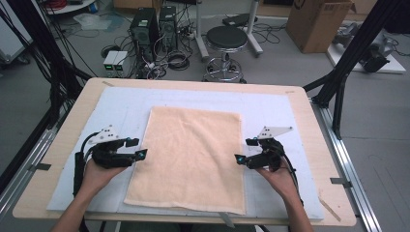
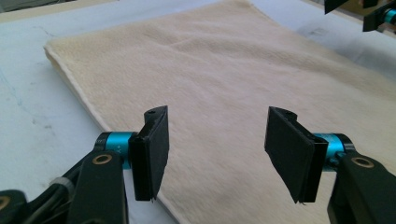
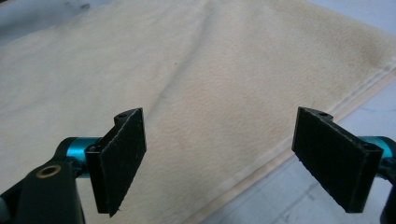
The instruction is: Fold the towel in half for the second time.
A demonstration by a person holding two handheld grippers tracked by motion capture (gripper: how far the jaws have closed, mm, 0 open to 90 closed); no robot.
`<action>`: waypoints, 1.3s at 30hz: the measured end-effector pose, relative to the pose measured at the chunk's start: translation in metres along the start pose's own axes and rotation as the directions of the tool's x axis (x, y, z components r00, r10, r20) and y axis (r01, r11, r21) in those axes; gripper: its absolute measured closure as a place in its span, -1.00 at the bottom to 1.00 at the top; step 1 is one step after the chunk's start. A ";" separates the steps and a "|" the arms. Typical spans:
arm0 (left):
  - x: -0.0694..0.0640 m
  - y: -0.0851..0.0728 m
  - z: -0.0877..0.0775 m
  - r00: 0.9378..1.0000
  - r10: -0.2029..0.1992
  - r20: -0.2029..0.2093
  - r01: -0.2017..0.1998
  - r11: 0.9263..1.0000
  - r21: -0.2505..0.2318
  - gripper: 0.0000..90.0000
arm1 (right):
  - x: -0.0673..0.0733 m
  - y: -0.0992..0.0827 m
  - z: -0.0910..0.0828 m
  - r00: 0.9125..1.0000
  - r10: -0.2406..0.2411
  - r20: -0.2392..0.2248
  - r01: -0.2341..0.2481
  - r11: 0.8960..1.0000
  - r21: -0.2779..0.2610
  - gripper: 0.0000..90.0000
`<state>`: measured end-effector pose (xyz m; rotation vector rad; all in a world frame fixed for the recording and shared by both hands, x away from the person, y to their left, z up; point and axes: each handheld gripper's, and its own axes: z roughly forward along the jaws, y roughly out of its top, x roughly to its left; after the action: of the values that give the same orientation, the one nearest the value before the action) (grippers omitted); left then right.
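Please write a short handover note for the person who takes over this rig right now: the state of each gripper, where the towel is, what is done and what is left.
Left gripper: open, nothing between its jaws, at the left long edge of the towel.
Right gripper: open, holding nothing, at the right long edge of the towel.
Towel: cream-coloured, flat on the white mat in the middle of the table; it looks folded, with a doubled edge seen in the left gripper view.
Done: both grippers are placed at opposite edges, facing inward.
Left: probably to grasp both edges and make the next fold. No grasp is made yet.
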<state>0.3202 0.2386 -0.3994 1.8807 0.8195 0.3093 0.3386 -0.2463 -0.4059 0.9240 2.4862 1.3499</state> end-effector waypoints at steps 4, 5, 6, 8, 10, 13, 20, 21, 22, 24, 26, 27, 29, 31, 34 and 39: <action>0.012 0.010 0.013 1.000 -0.019 -0.011 0.019 1.000 0.000 -0.07 | -0.010 0.011 0.004 1.000 -0.010 0.022 0.009 1.000 0.019 -0.60; 0.015 0.012 0.015 1.000 -0.018 -0.020 0.018 1.000 0.002 -0.06 | -0.013 0.013 0.005 0.999 -0.015 0.028 0.014 1.000 0.012 -0.56; 0.018 0.014 0.017 0.999 -0.021 -0.028 0.021 1.000 -0.005 -0.06 | -0.015 0.015 0.006 0.999 -0.019 0.033 0.019 1.000 0.008 -0.55; 0.026 0.017 0.023 0.999 -0.031 -0.040 0.031 1.000 0.002 -0.03 | -0.021 0.018 0.007 0.999 -0.015 0.043 0.015 1.000 0.011 -0.55; 0.033 0.020 0.028 0.998 -0.041 -0.054 0.042 0.999 0.014 -0.03 | -0.027 0.021 0.009 0.999 -0.006 0.046 0.005 1.000 0.013 -0.54; 0.043 0.024 0.034 0.996 -0.057 -0.061 0.059 0.998 0.026 -0.02 | -0.034 0.024 0.012 0.998 0.008 0.056 -0.008 1.000 -0.002 -0.54; 0.055 0.039 0.040 0.994 -0.076 -0.078 0.077 0.997 0.007 0.01 | -0.046 0.036 0.015 0.997 0.013 0.075 -0.014 1.000 0.011 -0.54; 0.057 0.043 0.042 0.994 -0.071 -0.085 0.072 0.997 0.011 0.01 | -0.048 0.039 0.014 0.997 0.009 0.083 -0.009 1.000 -0.002 -0.53; 0.059 0.047 0.042 0.994 -0.075 -0.082 0.075 0.997 0.003 0.01 | -0.050 0.043 0.015 0.996 0.017 0.082 -0.017 1.000 -0.002 -0.53; 0.061 0.053 0.044 0.993 -0.082 -0.083 0.081 0.997 -0.008 0.02 | -0.053 0.048 0.016 0.996 0.009 0.088 -0.009 1.000 0.000 -0.53; 0.063 0.061 0.047 0.993 -0.080 -0.087 0.080 0.997 -0.003 0.02 | -0.057 0.053 0.018 0.996 0.024 0.084 -0.025 1.000 0.004 -0.53; 0.065 0.065 0.048 0.993 -0.083 -0.084 0.082 0.997 -0.012 0.02 | -0.059 0.054 0.019 0.996 0.018 0.087 -0.019 1.000 0.005 -0.53; 0.067 0.074 0.049 0.993 -0.083 -0.083 0.082 0.997 -0.013 0.02 | -0.062 0.060 0.021 0.995 0.021 0.094 -0.022 1.000 0.009 -0.52; 0.068 0.081 0.050 0.994 -0.077 -0.083 0.075 0.997 -0.028 0.03 | -0.066 0.064 0.022 0.995 0.023 0.096 -0.024 1.000 0.012 -0.51; 0.069 0.089 0.053 0.994 -0.072 -0.085 0.069 0.997 -0.030 0.03 | -0.071 0.072 0.021 0.994 0.024 0.110 -0.024 1.000 0.002 -0.50; 0.080 0.083 0.064 0.992 -0.097 -0.084 0.095 0.995 -0.025 0.05 | -0.079 0.079 0.026 0.991 0.050 0.123 -0.051 0.999 0.005 -0.49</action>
<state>0.4469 0.2253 -0.3666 1.8123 0.9578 0.3386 0.4473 -0.2432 -0.3688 1.0453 2.3939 1.2574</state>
